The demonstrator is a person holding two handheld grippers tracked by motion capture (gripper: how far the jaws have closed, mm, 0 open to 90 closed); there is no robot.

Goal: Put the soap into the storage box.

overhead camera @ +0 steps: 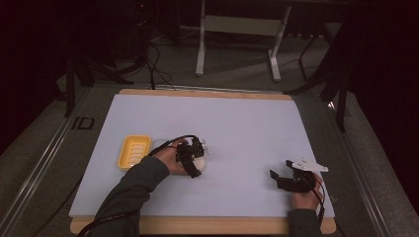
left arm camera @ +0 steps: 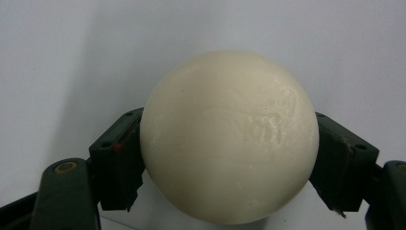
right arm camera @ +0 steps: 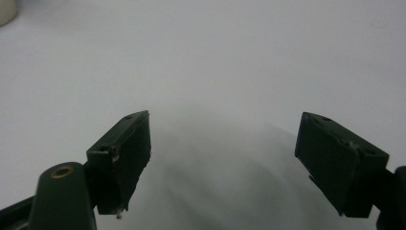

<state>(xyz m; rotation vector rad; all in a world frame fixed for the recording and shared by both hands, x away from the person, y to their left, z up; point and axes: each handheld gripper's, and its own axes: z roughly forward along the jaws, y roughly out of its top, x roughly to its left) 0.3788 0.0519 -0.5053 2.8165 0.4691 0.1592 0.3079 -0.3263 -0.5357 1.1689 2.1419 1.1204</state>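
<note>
Cream-white and smooth, a round bar of soap (left arm camera: pixel 230 139) is seen clamped between the two black jaws of the left gripper (left arm camera: pixel 230 163), one jaw pressed against its side at nine o'clock and the other at three o'clock in the left gripper view. Faint raised lettering is visible on the soap's face, too soft to be read. In the high view the soap (overhead camera: pixel 200 165) is found on the pale sheet (overhead camera: pixel 237 128) that covers the table, a little to the eight o'clock side of the sheet's centre, with the left gripper (overhead camera: pixel 193 160) closed around it and the left hand (overhead camera: pixel 170 158) behind it. A yellow ribbed soap dish (overhead camera: pixel 133 151) is placed just beside that hand, at nine o'clock from the soap; the dish and the soap are apart. The right gripper (overhead camera: pixel 280 173) is held near the sheet's edge at about four o'clock from its centre, well apart from the soap, with the right hand (overhead camera: pixel 306 197) behind it. In the right gripper view its jaws (right arm camera: pixel 225 158) are spread wide with nothing between them, only the pale sheet lying beyond. A wooden table edge (overhead camera: pixel 207 224) is visible along the near side at six o'clock.
</note>
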